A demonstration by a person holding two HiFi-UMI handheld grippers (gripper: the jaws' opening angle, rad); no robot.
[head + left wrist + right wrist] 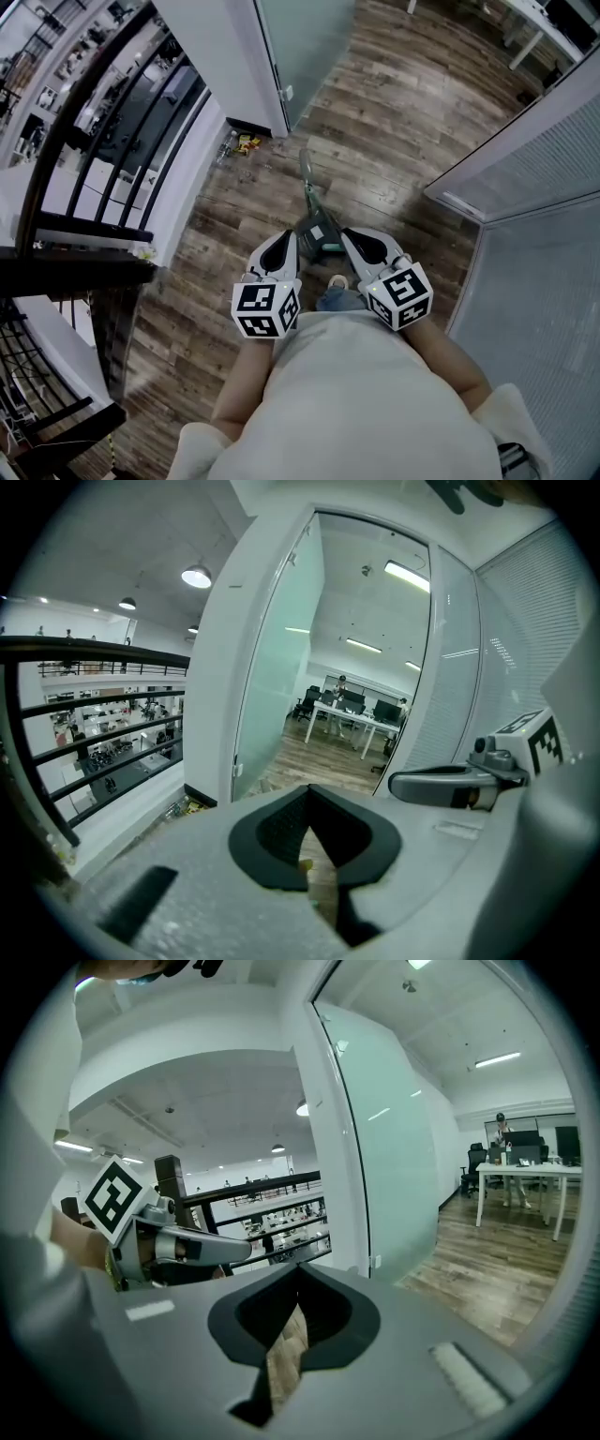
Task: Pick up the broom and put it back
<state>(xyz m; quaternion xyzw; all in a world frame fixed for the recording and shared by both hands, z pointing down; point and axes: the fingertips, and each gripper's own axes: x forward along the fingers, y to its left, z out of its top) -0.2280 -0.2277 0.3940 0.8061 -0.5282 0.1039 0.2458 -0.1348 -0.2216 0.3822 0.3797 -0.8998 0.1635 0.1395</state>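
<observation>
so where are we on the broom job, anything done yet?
Done: nothing visible. The broom lies on the wood floor, its teal handle pointing away from the person. In hand: nothing. The left gripper and right gripper are both shut and empty, held over the broom's dark head. Left: open, grasp, lift, put it back. Where it belongs isn't evident.

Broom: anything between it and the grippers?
Nothing visible. The broom lies on the wood floor, its head between the left gripper and right gripper in the head view. Both are shut and empty.
</observation>
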